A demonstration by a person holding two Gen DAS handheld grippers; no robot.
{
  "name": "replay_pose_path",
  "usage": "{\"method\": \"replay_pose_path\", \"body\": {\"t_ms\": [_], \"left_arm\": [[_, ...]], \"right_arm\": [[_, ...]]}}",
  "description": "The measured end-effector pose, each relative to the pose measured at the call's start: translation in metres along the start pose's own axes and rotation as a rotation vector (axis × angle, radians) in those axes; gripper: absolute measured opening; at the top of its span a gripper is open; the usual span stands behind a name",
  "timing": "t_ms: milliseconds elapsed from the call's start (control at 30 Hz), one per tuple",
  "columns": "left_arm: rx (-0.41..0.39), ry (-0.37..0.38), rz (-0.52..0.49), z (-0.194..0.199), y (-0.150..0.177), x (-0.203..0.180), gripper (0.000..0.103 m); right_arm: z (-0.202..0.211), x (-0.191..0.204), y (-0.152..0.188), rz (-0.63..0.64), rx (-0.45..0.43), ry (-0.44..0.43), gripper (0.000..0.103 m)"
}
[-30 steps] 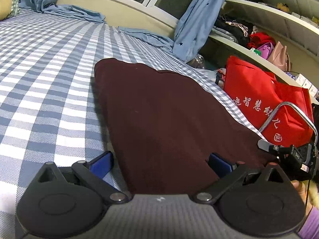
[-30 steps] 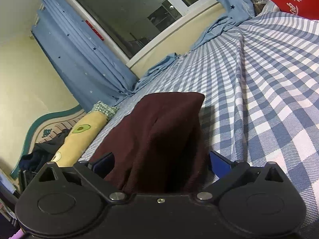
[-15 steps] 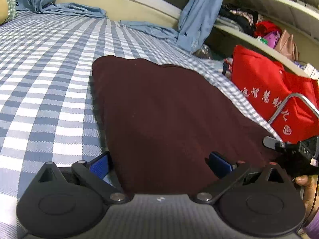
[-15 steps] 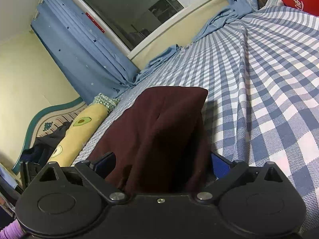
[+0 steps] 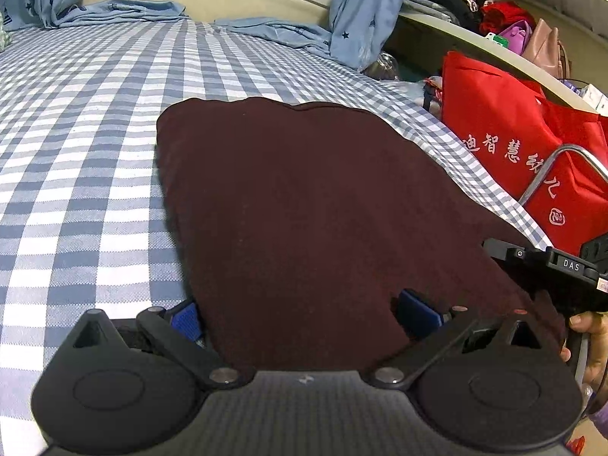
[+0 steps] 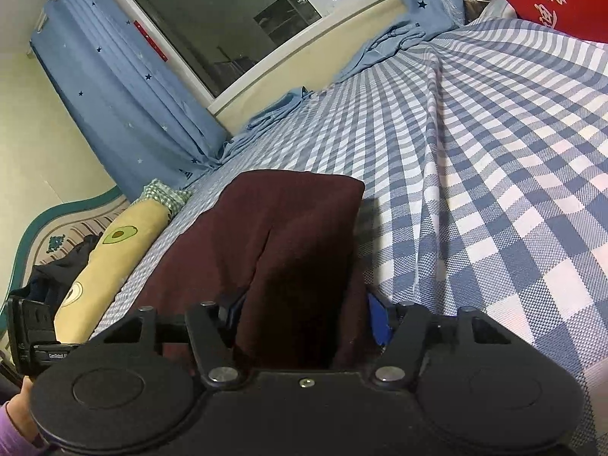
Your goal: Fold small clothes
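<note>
maroon garment [image 5: 304, 205] lies spread on the blue-and-white checked bedsheet [image 5: 83, 144], its near edge running between the pads of both your grippers. your left gripper [image 5: 302, 313] stands wide, blue pads on either side of the cloth, not pinching it. your right gripper [image 6: 304, 313] has narrowed, its pads pressing a raised fold of the same cloth. a red bag [image 5: 524, 152] stands beside the bed, and an avocado pillow [image 6: 110, 250] lies by the headboard.
</note>
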State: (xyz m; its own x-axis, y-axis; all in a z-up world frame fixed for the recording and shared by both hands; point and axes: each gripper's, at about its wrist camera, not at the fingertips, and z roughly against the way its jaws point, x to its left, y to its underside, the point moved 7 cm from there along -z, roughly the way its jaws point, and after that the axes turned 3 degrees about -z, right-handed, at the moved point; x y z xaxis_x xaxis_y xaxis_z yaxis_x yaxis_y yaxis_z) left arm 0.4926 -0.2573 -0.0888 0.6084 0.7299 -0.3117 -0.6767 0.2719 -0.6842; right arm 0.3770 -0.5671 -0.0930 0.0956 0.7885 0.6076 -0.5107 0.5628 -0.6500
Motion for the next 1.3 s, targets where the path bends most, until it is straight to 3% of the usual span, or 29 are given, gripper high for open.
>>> {"method": "replay_pose_path", "body": {"t_ms": [500,633,867,967,1067,1300], "left_arm": [[0.019,0.024,-0.029,-0.003,-0.006,0.000,0.103],[0.046,0.020,-0.031,-0.007,-0.010,-0.001,0.103],[0.077,0.022,-0.034,-0.011,-0.015,0.000,0.103],[0.083,0.022,-0.036,-0.012,-0.015,0.000,0.103],[0.075,-0.010,-0.010,-0.010,-0.016,0.002,0.095],[0.101,-0.029,0.101,-0.007,-0.028,0.014,0.061]], "right_arm": [[0.002,-0.002,0.002,0.000,-0.002,-0.004,0.065],[0.002,0.002,0.003,0.017,0.004,0.035,0.065],[0.002,0.009,0.003,-0.009,0.041,0.056,0.051],[0.002,0.014,0.003,-0.013,0.052,0.058,0.038],[0.004,0.029,0.001,0.021,0.047,0.046,0.016],[0.013,0.077,-0.014,0.130,0.009,0.043,0.013]]}}
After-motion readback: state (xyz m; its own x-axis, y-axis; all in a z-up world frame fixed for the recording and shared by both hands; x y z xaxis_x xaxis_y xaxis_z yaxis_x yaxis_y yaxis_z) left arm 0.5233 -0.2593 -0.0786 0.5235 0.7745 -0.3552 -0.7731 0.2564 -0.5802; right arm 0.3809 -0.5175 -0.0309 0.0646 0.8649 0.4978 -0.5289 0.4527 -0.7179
